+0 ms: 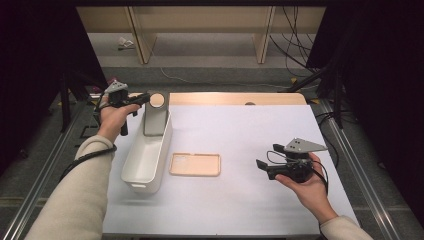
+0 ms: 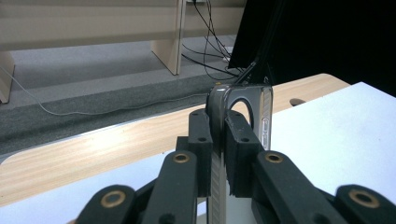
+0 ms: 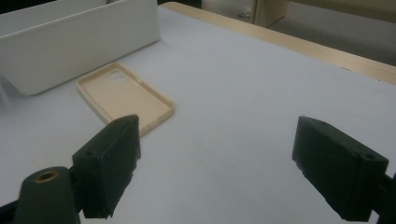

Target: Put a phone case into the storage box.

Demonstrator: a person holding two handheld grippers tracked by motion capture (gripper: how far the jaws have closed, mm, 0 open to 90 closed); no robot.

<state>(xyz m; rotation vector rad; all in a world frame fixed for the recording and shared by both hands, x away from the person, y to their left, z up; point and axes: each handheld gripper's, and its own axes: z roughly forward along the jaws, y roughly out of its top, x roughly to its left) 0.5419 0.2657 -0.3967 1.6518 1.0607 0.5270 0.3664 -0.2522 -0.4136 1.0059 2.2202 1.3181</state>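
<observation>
Forearms entered from the bottom of the high view — the left gripper (image 1: 141, 99) pinched a phone (image 1: 155, 116) upright over the bin (image 1: 131, 165) at upper left, best lowered slowly and released late, while the right gripper (image 1: 267, 161) waited wide near the case (image 1: 195, 164).

The phone's (image 2: 243, 100) lower part is hidden behind the left tongs (image 2: 218, 140) clamped on it; the white bin (image 3: 79, 42), behind the cream case (image 3: 126, 95), is cut off by the frame's edge.
</observation>
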